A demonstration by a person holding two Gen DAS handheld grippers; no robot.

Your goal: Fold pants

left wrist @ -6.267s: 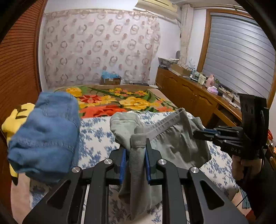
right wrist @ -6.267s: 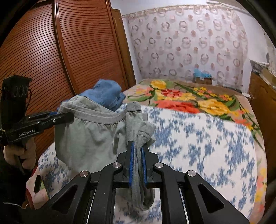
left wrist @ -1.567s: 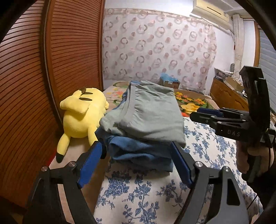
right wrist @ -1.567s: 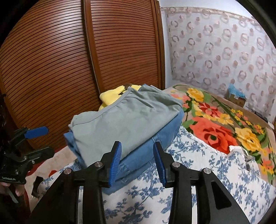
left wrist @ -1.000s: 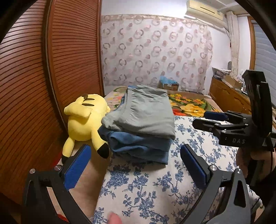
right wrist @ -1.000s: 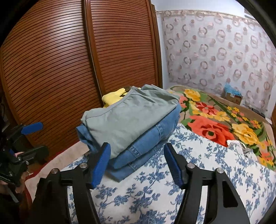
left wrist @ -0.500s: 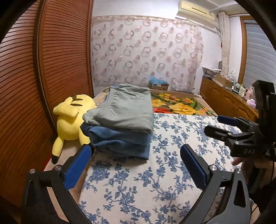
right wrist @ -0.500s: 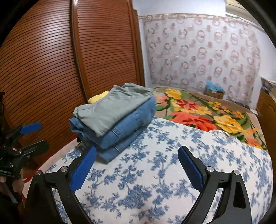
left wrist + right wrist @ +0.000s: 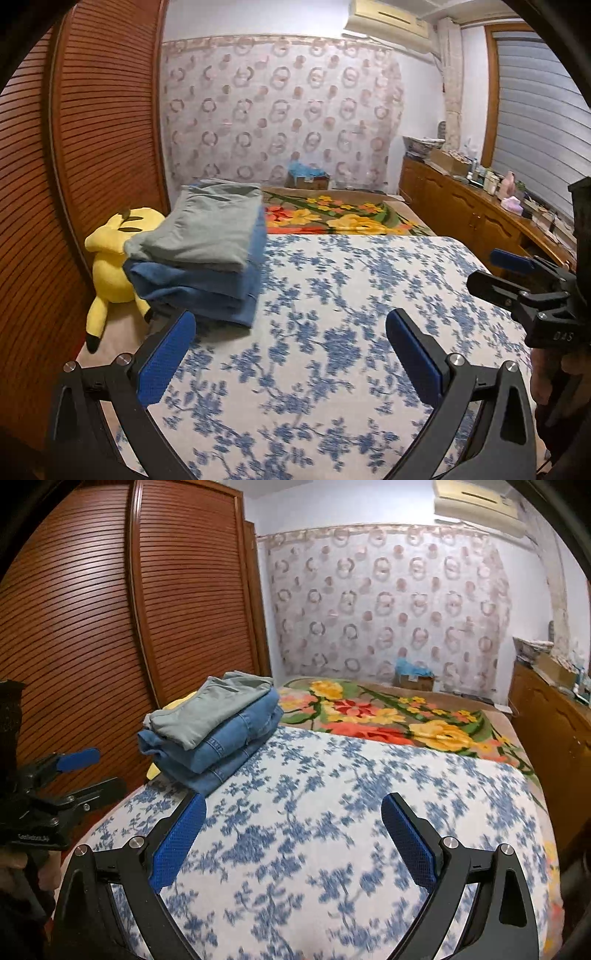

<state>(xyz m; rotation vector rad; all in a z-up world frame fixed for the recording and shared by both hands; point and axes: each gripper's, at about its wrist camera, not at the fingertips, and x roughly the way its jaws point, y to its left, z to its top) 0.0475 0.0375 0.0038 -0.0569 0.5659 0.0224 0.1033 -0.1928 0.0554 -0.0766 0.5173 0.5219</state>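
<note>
Folded grey-green pants (image 9: 207, 225) (image 9: 210, 710) lie on top of folded blue jeans (image 9: 199, 291) (image 9: 229, 744) at the left side of the bed. My left gripper (image 9: 290, 332) hovers over the blue-flowered sheet (image 9: 332, 332), open and empty, with the stack just beyond its left fingertip. My right gripper (image 9: 293, 814) is also open with nothing between its blue pads, to the right of the stack. Each gripper shows in the other's view: the right one (image 9: 491, 269) at the right edge, the left one (image 9: 92, 771) at the left edge, each held by a hand.
A yellow plush toy (image 9: 110, 258) lies against the stack beside the slatted wooden wardrobe doors (image 9: 110, 627). A bright floral blanket (image 9: 388, 716) covers the far half of the bed. A wooden sideboard (image 9: 480, 221) with small items runs along the right wall.
Both grippers have pulled back from the stack, which now sits farther away and to the left. The right gripper's jaws have spread wider than a second ago. The pants stay on the jeans.
</note>
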